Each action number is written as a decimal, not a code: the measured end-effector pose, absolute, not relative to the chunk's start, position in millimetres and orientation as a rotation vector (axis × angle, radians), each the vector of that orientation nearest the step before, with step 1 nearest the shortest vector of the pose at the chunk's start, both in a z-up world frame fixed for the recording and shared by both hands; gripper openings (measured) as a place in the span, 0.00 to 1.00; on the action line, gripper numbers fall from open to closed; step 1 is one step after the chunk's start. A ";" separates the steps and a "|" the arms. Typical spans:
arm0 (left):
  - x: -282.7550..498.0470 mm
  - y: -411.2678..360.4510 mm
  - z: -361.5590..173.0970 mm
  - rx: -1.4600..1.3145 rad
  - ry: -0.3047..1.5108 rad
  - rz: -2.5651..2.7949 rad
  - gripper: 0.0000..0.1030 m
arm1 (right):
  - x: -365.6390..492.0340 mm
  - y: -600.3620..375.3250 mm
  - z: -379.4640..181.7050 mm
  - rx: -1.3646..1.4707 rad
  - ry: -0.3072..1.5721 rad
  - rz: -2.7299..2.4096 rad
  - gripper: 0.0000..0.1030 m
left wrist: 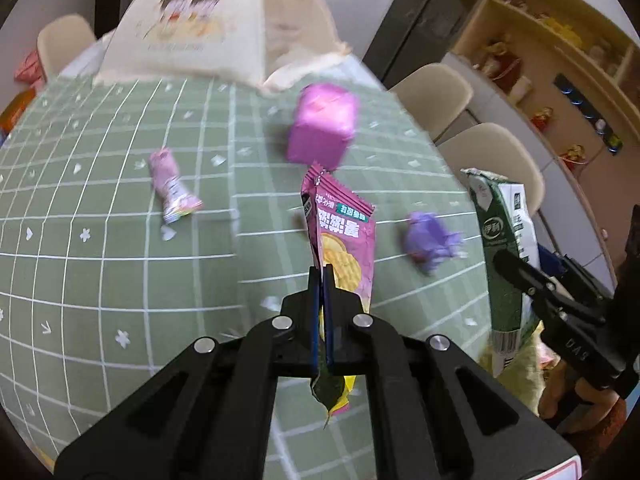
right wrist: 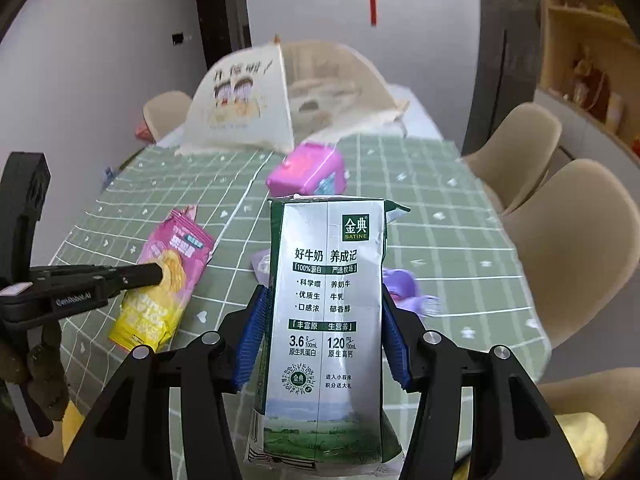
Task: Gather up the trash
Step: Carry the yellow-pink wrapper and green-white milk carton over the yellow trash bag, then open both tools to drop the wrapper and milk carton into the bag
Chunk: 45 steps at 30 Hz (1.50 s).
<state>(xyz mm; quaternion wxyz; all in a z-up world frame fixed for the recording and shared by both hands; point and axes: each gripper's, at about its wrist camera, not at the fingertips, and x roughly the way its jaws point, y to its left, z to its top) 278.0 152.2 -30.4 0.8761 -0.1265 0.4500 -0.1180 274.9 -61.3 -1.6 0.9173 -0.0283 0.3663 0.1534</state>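
My left gripper (left wrist: pixel 322 272) is shut on a pink and yellow snack wrapper (left wrist: pixel 344 236) and holds it upright above the green checked tablecloth (left wrist: pixel 120 280); the wrapper also shows in the right wrist view (right wrist: pixel 168 280). My right gripper (right wrist: pixel 324 300) is shut on a green and silver milk carton (right wrist: pixel 326 320), held upright; the carton also shows at the right of the left wrist view (left wrist: pixel 504 248). A small pink wrapper (left wrist: pixel 172 188) and a crumpled purple wrapper (left wrist: pixel 430 242) lie on the cloth.
A pink cube-shaped box (left wrist: pixel 322 126) stands mid-table. A cream mesh food cover (left wrist: pixel 192 28) sits at the far end. Beige chairs (left wrist: pixel 436 92) line the right side, with shelves (left wrist: pixel 560 40) behind. A yellow bag (right wrist: pixel 576 436) is low at the right.
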 end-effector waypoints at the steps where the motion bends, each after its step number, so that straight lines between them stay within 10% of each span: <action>1: 272.0 146.3 -23.7 -0.264 0.921 -0.255 0.02 | 267.9 -68.6 3.8 -0.054 0.739 0.310 0.49; 15: 212.1 -8.1 32.5 -0.189 0.808 -0.530 0.02 | 148.6 -216.7 53.0 -0.007 0.586 0.093 0.49; 37: 189.2 -215.1 -26.9 -0.023 1.005 -0.903 0.02 | 62.3 -350.6 36.7 0.111 0.561 -0.173 0.49; 42: 199.5 -227.5 -47.8 -0.010 1.065 -0.911 0.37 | 68.2 -354.1 26.2 0.144 0.569 -0.165 0.49; 45: 204.7 -216.7 -51.4 -0.016 1.079 -0.891 0.38 | 73.3 -353.5 15.9 0.153 0.573 -0.151 0.49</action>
